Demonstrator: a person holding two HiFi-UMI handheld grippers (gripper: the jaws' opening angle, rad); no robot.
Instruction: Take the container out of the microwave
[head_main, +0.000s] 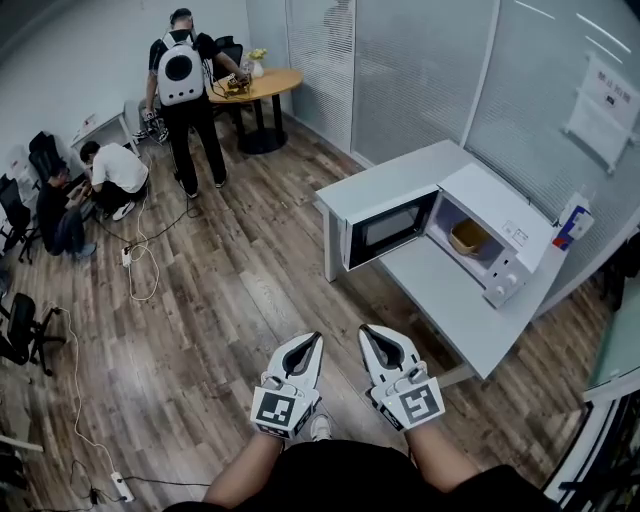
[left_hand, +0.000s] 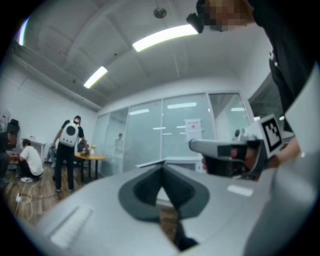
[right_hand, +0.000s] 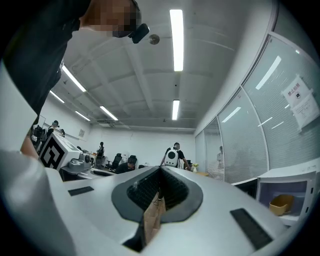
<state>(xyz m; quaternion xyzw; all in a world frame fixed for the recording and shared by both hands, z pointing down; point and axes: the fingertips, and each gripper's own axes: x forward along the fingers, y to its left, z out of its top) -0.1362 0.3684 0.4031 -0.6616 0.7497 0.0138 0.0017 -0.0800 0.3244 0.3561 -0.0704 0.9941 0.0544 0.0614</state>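
From where I stood the microwave (head_main: 497, 236) had its door (head_main: 388, 232) open and the tan container (head_main: 468, 238) sat inside it untaken, while the left gripper (head_main: 315, 340) and right gripper (head_main: 367, 331), jaws pressed together on nothing, were well apart from its table (head_main: 445, 292), so reaching, grasping and lifting out were all left to do.

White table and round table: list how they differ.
The white table is rectangular with a pale top. The round table has a wooden top on a dark pedestal. The white table carries a microwave with its door open, while the round table holds a vase of flowers. Both stand on the wood floor beside the glass wall.
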